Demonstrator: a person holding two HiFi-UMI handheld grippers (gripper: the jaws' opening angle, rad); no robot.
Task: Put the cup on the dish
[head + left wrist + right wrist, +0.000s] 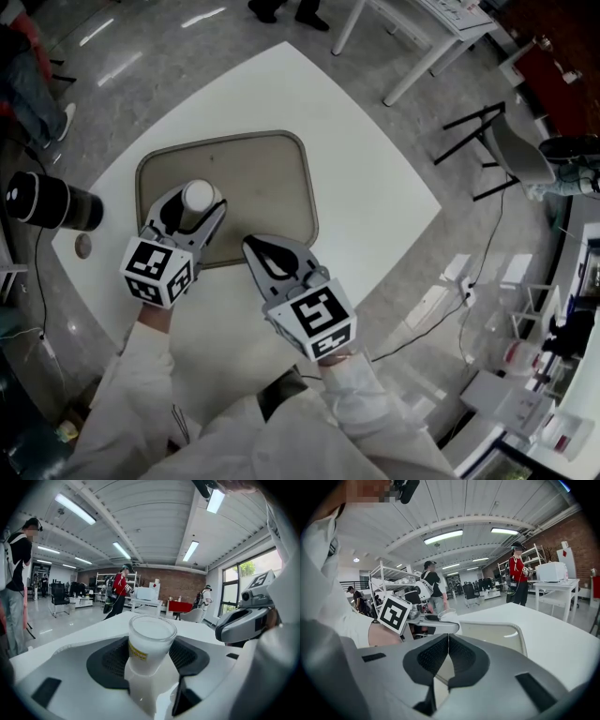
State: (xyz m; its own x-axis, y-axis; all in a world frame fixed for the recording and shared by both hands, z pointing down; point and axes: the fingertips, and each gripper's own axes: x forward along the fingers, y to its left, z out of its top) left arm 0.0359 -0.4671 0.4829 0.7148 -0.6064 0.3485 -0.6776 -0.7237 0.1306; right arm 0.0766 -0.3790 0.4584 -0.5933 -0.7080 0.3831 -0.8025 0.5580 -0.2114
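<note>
A white cup (pixel 198 196) stands upright between the jaws of my left gripper (pixel 195 208), which is shut on it over the near-left part of the dish, a grey-beige tray (pixel 272 169) on the white table (pixel 366 187). Whether the cup rests on the tray or hangs just above it does not show. In the left gripper view the cup (pixel 150 641) fills the gap of the left gripper (pixel 151 660), with a yellow label on its side. My right gripper (pixel 255 247) is shut on nothing at the tray's near edge. The right gripper view shows the right gripper (pixel 448 641), the cup (pixel 450 618) and the tray (pixel 499 637).
A black cylinder with a white band (pixel 52 202) lies at the table's left edge, with a small round disc (pixel 83 247) beside it. A chair (pixel 511 150) and another table's legs (pixel 412 70) stand beyond the far right corner. Several people (pixel 119 590) stand in the room.
</note>
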